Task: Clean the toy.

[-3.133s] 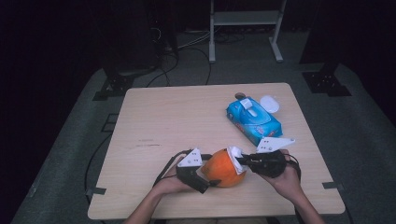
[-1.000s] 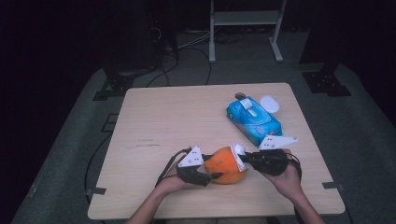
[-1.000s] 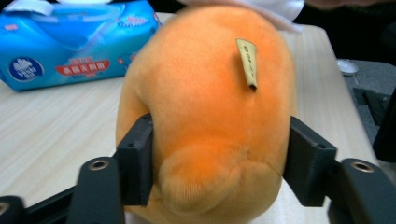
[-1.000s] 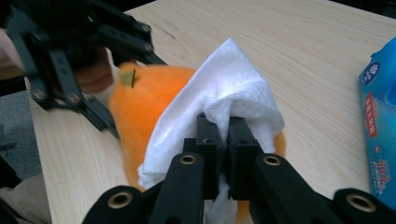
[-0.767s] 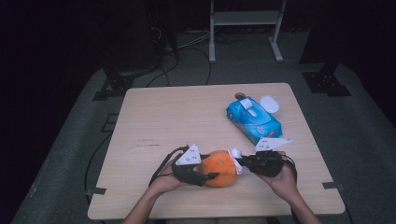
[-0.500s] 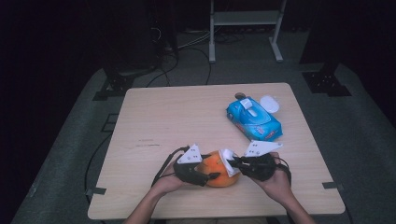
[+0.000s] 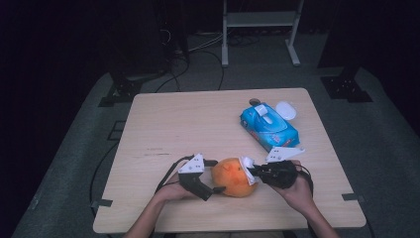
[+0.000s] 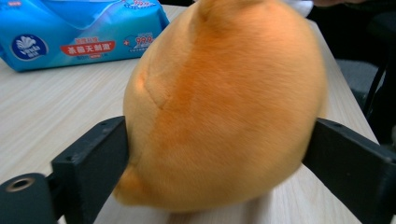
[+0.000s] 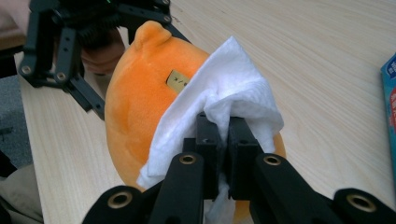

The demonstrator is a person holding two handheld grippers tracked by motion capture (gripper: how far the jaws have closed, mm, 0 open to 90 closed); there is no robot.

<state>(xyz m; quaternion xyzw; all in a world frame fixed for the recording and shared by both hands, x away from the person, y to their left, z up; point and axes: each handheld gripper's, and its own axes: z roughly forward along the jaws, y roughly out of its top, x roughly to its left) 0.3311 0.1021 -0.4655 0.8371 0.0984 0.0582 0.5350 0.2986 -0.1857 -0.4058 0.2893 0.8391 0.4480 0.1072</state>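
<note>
Orange plush toy [image 7: 234, 176] at near table [image 7: 198, 119] edge | left gripper [image 8: 215, 154] jaws just opened wide around it | right gripper [image 9: 219, 140] clamps white wipe [image 9: 219, 98] | wipe gently, steady the toy.

Beyond the left claw [image 8: 219, 154], the blue wet-wipes pack [image 8: 79, 32] carries a round Vinda logo, Chinese characters and "99.9".

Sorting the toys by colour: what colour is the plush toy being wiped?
Orange, the plush toy shows best in the left gripper view.
</note>
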